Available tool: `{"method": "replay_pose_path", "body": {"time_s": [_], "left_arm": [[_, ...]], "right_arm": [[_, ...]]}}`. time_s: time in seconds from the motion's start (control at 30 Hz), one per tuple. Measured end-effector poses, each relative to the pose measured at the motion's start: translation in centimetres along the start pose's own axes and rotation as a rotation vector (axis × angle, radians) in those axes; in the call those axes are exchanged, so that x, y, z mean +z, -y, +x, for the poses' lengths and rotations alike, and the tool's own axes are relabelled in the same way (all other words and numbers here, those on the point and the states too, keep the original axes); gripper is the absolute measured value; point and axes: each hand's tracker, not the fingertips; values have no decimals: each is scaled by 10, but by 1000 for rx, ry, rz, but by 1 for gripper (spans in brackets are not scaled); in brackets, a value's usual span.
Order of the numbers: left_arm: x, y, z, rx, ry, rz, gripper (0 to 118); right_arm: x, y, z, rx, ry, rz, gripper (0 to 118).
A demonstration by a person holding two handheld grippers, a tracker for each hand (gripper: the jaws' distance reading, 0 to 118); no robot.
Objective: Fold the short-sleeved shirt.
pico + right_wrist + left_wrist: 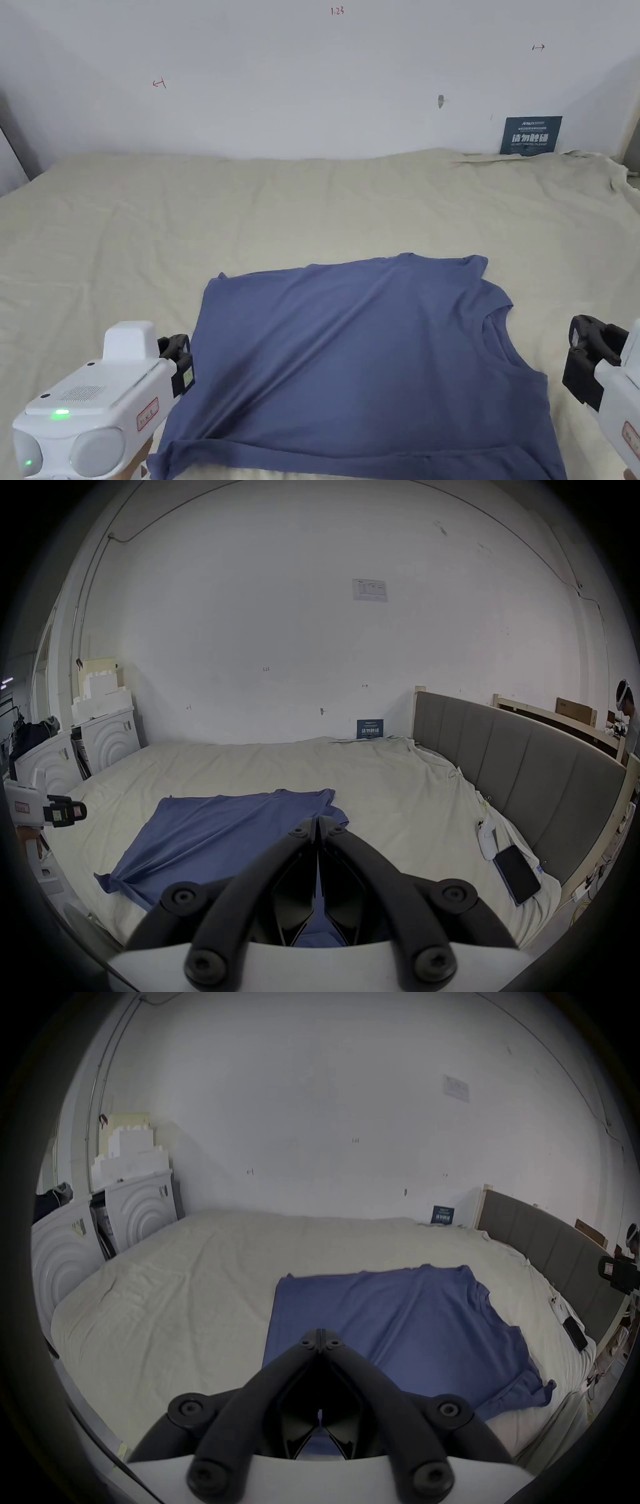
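1. While I hold both tools low, the shirt (pixel 362 369) lies spread on the bed (pixel 125 237), near my edge, collar towards the right.
2. My left hand-held gripper (pixel 320 1333) hangs over the shirt's left side, its jaws pressed together with nothing between them.
3. My right hand-held gripper (pixel 317 821) sits off the collar end, jaws likewise closed and empty.
4. Past the shirt on the right, a phone (pixel 516 873) and a white remote (pixel 486 840) rest beside the grey headboard (pixel 519 767).
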Motion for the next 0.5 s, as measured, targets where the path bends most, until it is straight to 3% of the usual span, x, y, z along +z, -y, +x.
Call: {"method": "replay_pose_path", "body": {"time_s": [0.17,0.27,0.3,0.33,0.4,0.5], "left_arm": [[-15,11,-21,59,-16,-142,6],[-21,20,-27,67,-46,-229,34],[-24,25,-31,84,-46,-257,56],[-28,31,-35,101,-47,-288,70],[-34,43,-41,119,-51,-352,82],[-42,65,-48,125,-73,-396,83]], "right_arm": [[-1,3,2,0,-1,-12,1],[-2,5,4,-2,-4,-23,1],[-3,5,5,-4,-3,-26,1],[-4,6,4,-7,-3,-29,1],[-6,6,6,-12,-3,-37,1],[-8,8,6,-14,-6,-48,1]]}}
